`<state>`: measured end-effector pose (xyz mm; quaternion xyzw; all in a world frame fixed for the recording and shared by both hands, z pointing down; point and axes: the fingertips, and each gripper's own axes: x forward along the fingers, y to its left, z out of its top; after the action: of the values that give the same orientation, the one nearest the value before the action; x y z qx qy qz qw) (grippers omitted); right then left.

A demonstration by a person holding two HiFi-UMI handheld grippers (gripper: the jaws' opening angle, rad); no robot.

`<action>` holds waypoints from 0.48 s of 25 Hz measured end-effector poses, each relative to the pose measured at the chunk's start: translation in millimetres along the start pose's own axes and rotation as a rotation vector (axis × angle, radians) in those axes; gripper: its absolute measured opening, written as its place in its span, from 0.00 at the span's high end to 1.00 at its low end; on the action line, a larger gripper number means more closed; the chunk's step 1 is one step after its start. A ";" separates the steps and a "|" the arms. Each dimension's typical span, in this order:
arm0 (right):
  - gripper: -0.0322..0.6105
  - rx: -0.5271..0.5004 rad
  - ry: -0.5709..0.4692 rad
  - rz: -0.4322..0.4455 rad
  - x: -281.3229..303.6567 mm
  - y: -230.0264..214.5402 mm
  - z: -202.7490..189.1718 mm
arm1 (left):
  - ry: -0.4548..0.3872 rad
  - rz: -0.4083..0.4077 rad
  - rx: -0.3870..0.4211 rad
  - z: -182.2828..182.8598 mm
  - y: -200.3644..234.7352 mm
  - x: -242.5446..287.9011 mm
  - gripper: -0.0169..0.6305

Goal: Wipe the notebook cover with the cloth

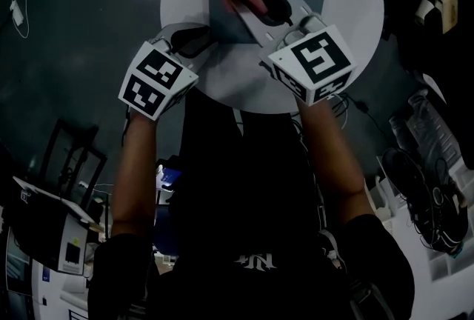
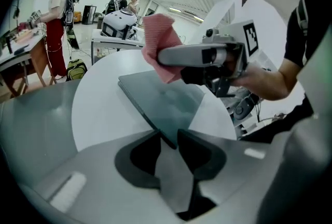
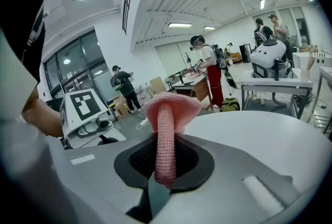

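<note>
Cable [image 1: 16,11]: left lying on the dark floor, far left.
Left gripper [image 2: 168,137]: jaws parted; notebook [image 2: 166,101] corner seen between them, not pressed.
Notebook: laid flat on the round white table [image 1: 348,44].
Cloth [image 3: 165,129]: pink, clamped in the right gripper [image 1: 275,13], held over the notebook and partly hiding it.

1. Thin, dark grey notebook [image 2: 166,101], closed, with a plain matte cover facing up. Flat on a round white table [image 1: 348,30], toward its far side, slightly askew.
2. Pink cloth [image 3: 165,114], knitted in texture, bunched into a narrow fold. Pinched between the jaws of the right gripper [image 3: 165,144] and fanned out past the tips. Poised over the notebook's far left corner; contact with the cover impossible to tell.
</note>
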<state>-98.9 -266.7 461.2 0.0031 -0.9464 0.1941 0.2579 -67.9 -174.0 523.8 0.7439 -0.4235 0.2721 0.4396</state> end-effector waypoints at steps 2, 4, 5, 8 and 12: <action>0.90 -0.039 0.038 -0.044 11.9 -0.7 -1.1 | 0.001 0.003 -0.003 -2.3 0.4 -2.1 0.81; 0.90 -0.080 0.085 -0.083 22.1 -5.0 -3.7 | 0.004 0.008 -0.009 -1.6 -0.3 -1.4 0.81; 0.89 -0.097 0.109 -0.098 27.2 -7.0 -5.7 | 0.007 0.011 -0.012 -1.0 -0.7 -0.5 0.81; 0.90 -0.137 0.160 -0.133 43.4 -9.0 -12.5 | 0.015 0.023 -0.017 -1.3 -0.2 1.1 0.82; 0.90 -0.206 0.207 -0.190 54.0 -12.2 -20.7 | 0.027 0.043 -0.011 1.2 -2.4 3.9 0.82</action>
<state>-134.4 -265.3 508.4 0.0462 -0.9251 0.0701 0.3704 -63.9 -175.9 525.3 0.7284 -0.4350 0.2893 0.4434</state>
